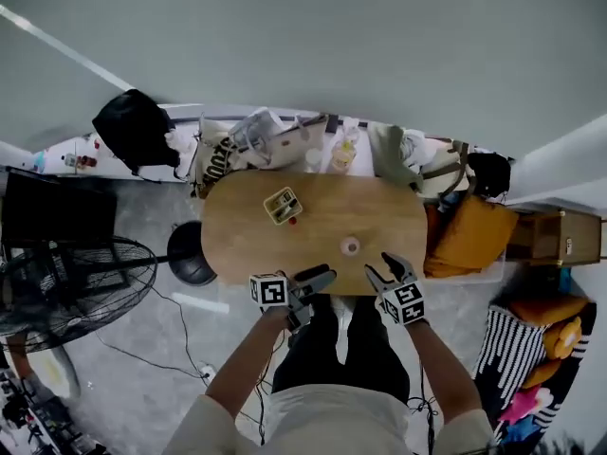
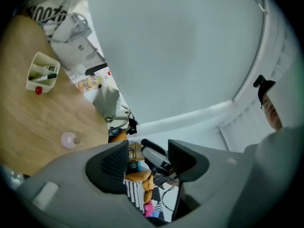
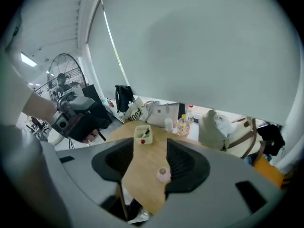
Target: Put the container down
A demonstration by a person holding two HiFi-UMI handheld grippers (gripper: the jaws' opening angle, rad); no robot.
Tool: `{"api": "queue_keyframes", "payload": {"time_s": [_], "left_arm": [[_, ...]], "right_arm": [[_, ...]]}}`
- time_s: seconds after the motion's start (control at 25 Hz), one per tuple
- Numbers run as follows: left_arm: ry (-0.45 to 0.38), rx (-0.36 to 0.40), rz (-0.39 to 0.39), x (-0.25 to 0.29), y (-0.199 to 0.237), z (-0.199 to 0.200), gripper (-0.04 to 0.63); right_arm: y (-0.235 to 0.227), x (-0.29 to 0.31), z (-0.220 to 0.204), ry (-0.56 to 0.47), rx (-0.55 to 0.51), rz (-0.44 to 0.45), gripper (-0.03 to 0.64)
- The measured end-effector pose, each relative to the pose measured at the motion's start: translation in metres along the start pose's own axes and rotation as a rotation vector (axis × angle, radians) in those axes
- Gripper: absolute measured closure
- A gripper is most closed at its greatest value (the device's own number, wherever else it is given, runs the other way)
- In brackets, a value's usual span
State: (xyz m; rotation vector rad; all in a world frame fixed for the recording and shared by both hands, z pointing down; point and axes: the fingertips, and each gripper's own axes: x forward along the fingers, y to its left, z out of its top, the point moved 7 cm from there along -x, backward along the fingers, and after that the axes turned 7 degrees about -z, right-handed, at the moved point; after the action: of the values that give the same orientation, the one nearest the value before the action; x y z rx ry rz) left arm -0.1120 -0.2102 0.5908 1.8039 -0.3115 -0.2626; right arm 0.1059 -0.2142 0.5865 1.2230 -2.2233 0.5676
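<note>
So both grippers are hanging up in the air over the near edge of the oval wooden table (image 1: 379, 216), and neither one is carrying anything. The left gripper (image 1: 322, 278) is pointing across to the person's right with its jaws standing apart, and in the left gripper view (image 2: 148, 156) the only thing showing through the gap is the room behind it. The right gripper (image 1: 381, 265) is tilting down toward the tabletop, jaws also apart, and the right gripper view (image 3: 149, 158) is showing just bare wood between the pads. The cream container (image 1: 283, 205) is sitting flat on the table toward the far left side, well apart from both grippers, with what's looking like a couple of pens lying in it (image 2: 42, 72) (image 3: 143, 134). A little red thing (image 1: 293, 220) is sitting just beside it on the wood. Nearer the person, a small pink round thing (image 1: 350, 245) is resting on the table on its own; it's honestly too small to tell if it's a lid or a tiny jar. Past the far edge, bags and bottles are piling up along a white ledge, a black backpack (image 1: 136, 126) is slumping at the left end, an orange bag (image 1: 474, 235) is leaning by the table's right end, and a big floor fan (image 1: 76, 282) is standing off to the left.
</note>
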Motion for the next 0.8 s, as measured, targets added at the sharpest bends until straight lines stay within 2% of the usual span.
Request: {"api": "queue_keyframes", "payload": {"time_s": [0.2, 0.36, 0.56, 0.8], "left_arm": [[0.092, 0.167, 0.057, -0.008, -0.083, -0.024, 0.364], [0.112, 0.348, 0.132, -0.011, -0.132, -0.012, 0.401], [0.079, 0.571, 0.254, -0.016, -0.195, -0.005, 0.488], [0.023, 0.734, 0.345, -0.012, -0.249, -0.007, 0.522]], "right_arm": [[0.017, -0.087, 0.029, -0.044, 0.052, -0.058, 0.47], [0.027, -0.131, 0.058, -0.102, 0.043, -0.09, 0.509], [0.035, -0.189, 0.089, -0.159, -0.036, -0.122, 0.534], [0.016, -0.25, 0.128, -0.281, -0.074, -0.136, 0.574]]}}
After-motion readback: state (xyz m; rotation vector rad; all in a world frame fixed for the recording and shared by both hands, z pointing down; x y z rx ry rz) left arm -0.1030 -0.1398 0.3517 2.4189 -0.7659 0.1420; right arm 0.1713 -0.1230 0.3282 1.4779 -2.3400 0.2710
